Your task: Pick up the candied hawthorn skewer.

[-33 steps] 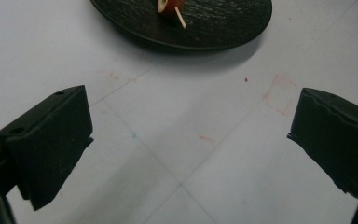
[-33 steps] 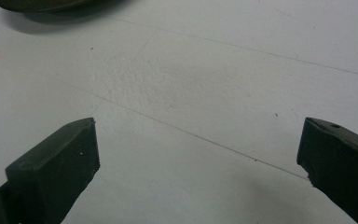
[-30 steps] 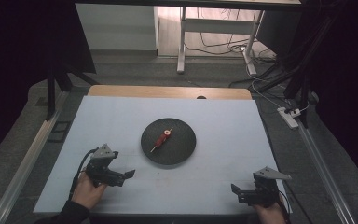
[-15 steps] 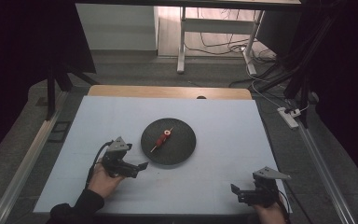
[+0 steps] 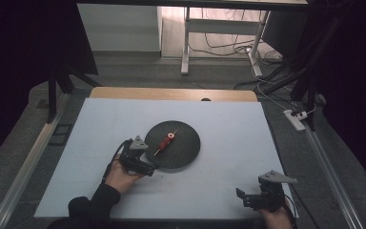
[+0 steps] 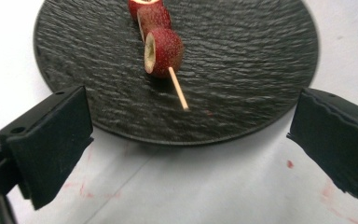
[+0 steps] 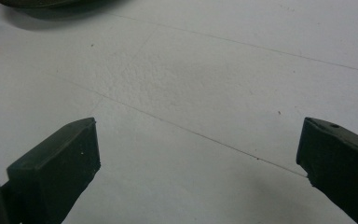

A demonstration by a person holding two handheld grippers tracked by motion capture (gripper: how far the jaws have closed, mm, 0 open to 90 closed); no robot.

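Left tool spread, at near rim of black plate; fruit skewer lies just ahead between jaws. Step: approach to grasp. Next: advance, close on bare stick end. Right tool spread, idle over desk.

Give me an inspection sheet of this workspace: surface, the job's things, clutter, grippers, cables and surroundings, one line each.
Surface: pale tabletop, faint red stains near the plate.
Job's things: red fruit pieces on a wooden skewer lie on a round black plate; the stick's bare end points toward the left gripper.
Clutter: nothing seen.
Grippers: left gripper open at the plate's near edge, holding nothing; right gripper open at the table's near right corner, holding nothing.
Cables: black cable loops from the left gripper; loose cables and a power strip on the floor.
Surroundings: white table legs behind, dark floor.
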